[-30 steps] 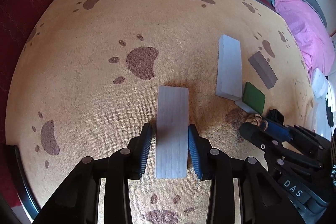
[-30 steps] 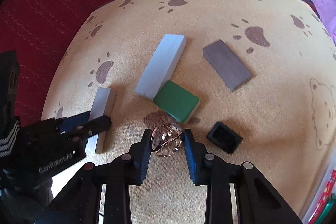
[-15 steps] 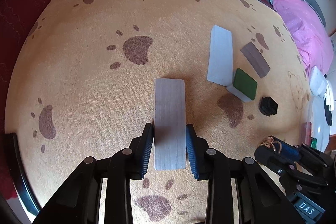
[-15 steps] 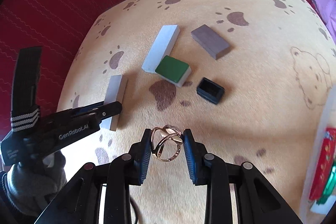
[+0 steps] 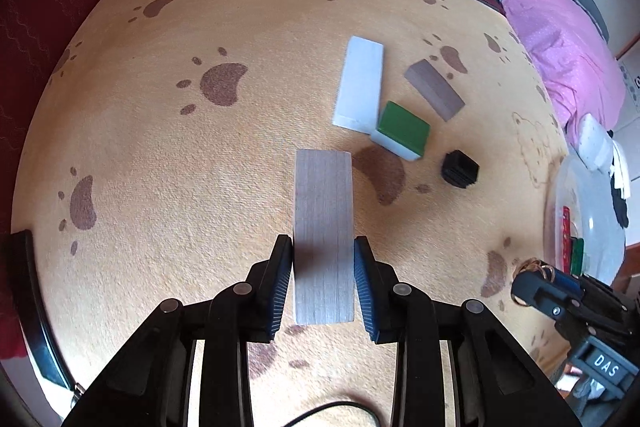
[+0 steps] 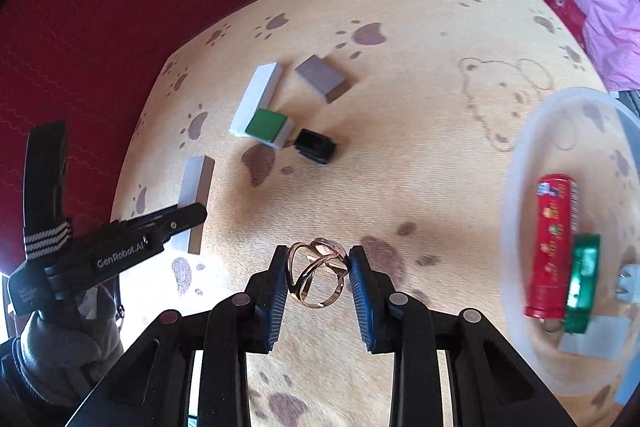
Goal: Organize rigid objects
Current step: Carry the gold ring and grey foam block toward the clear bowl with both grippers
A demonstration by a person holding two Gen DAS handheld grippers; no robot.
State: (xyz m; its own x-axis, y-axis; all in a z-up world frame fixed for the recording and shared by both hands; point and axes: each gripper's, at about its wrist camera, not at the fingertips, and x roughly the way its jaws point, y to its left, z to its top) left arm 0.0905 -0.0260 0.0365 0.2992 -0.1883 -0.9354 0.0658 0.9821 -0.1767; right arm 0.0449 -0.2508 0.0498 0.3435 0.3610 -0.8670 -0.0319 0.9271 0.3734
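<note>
Gripping grey block (image 5: 323,235), left tool (image 5: 322,281); right tool (image 6: 319,277) clamps ring (image 6: 316,273); tub (image 6: 516,163) holds red tube (image 6: 550,247).

Orange rug (image 5: 168,155) with brown paw prints — on it a white block (image 5: 359,83), a green-topped block (image 5: 404,125), a black box (image 5: 460,169); red tube (image 6: 552,243) in a clear bowl (image 6: 516,163).

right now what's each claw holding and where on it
Left claw grips the pale grey block across its long sides, near its close end. Right claw pinches the gold wire ring by its outer edges.
</note>
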